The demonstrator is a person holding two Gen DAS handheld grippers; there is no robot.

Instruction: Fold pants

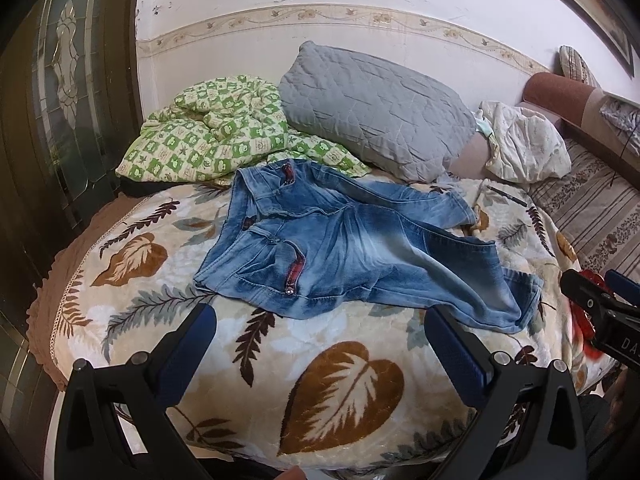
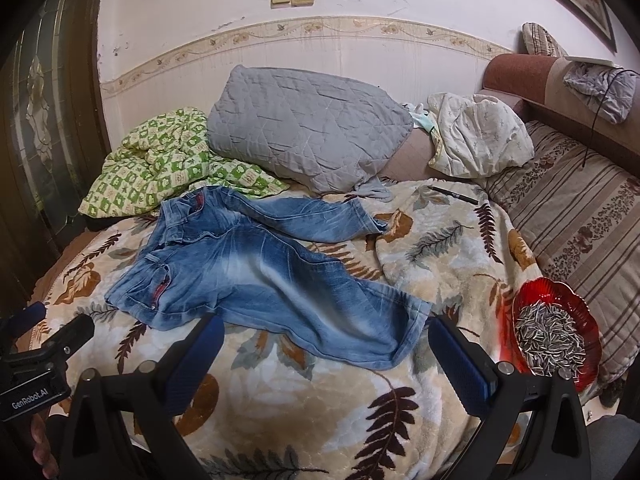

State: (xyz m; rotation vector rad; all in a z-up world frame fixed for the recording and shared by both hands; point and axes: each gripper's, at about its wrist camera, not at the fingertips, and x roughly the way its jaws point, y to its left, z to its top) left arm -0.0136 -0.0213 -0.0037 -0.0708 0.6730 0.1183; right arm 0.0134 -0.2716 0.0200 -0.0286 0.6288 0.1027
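A pair of faded blue jeans (image 1: 344,248) lies unfolded and rumpled on the bed's leaf-patterned blanket (image 1: 344,392), waistband toward the left, the two legs splayed apart to the right. The far leg runs toward the grey quilted pillow (image 1: 372,112); the near leg ends in a hem close to the blanket's right side. Behind the waistband, a green checked quilt (image 1: 216,140) is bunched, its edge touching the jeans.

The left gripper (image 1: 320,340) hovers above the near stretch of blanket with its blue-padded fingers wide apart and nothing between them, just short of the jeans' near edge. The right gripper (image 2: 324,352) is likewise spread wide and empty, over the near leg's lower edge, its right finger beside the hem.

Open blanket lies in front of the jeans, toward the bed's near edge. To the right, a red glass dish of sunflower seeds (image 2: 556,328) sits at the blanket's edge, near the right gripper. A dark pen (image 2: 454,195) lies on the blanket beyond the far leg, near a crumpled white cloth (image 2: 480,140).
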